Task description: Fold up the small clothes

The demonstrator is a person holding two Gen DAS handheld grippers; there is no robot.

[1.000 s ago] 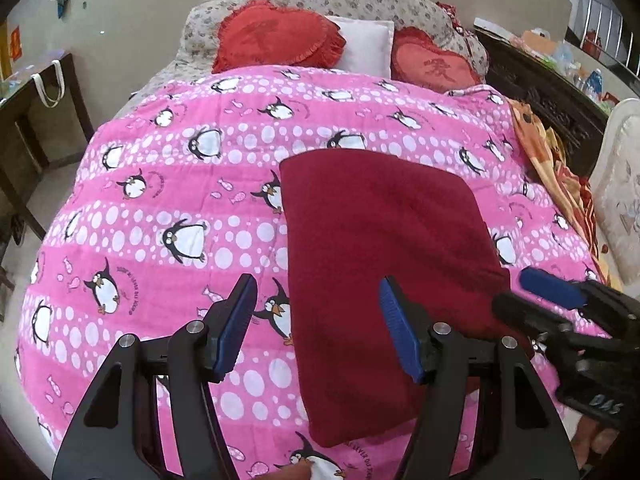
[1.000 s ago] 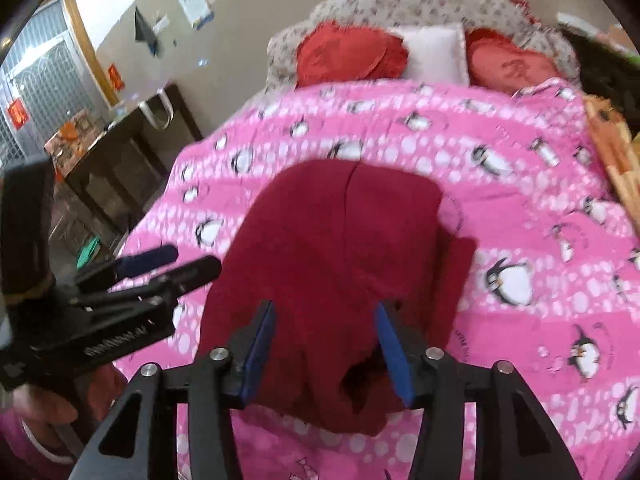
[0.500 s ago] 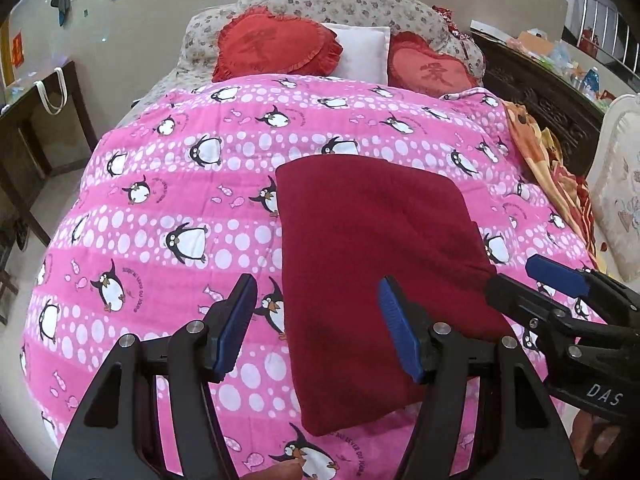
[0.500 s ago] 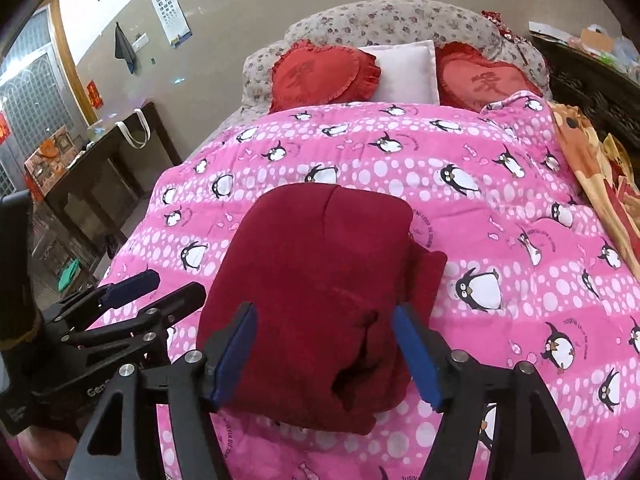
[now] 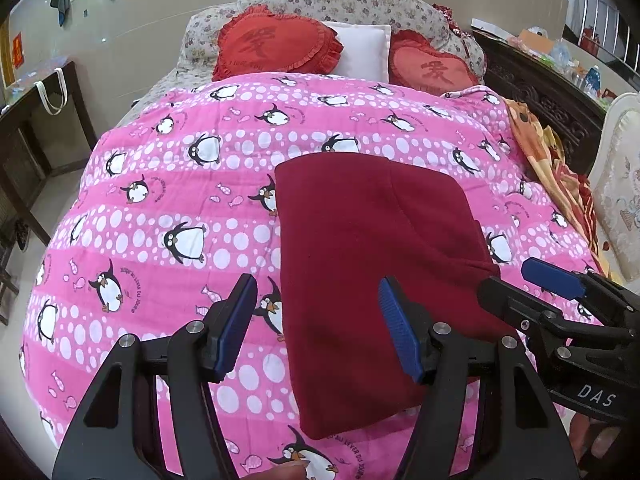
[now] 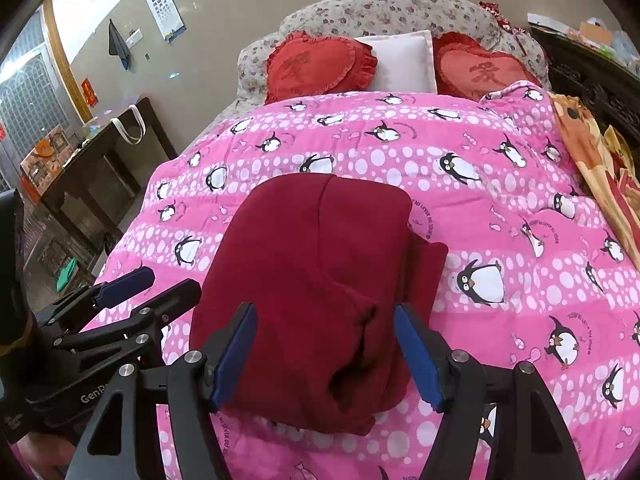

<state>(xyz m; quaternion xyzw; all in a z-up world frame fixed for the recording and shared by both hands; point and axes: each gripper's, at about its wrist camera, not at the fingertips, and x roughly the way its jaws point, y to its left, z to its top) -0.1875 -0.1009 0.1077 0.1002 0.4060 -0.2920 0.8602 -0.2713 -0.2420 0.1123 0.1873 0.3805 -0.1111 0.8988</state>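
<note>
- Maroon garment lying folded on the pink quilt of the bed, a little right of middle and toward the near edge.
- Compared with a second ago: same place on the quilt, same outline in the left view; in the right view now seen sharp, from farther back and higher, more quilt showing around it.
- Right gripper fingers spread wider than a second ago, now clearly apart, hovering over the near end of the garment, holding nothing.
- Left gripper fingers apart just as before, empty, poised above the garment's left edge and the quilt beside it.
- Right gripper also seen in the left view, at the garment's right near corner; contact there cannot be told.
- No containers in sight.
- Long axis running from the near bed edge toward the pillows, slightly slanted; far end straight and flat, near end lumpy with a dark fold opening in the right view.
- Narrow lower layer sticking out along the right side.
</note>
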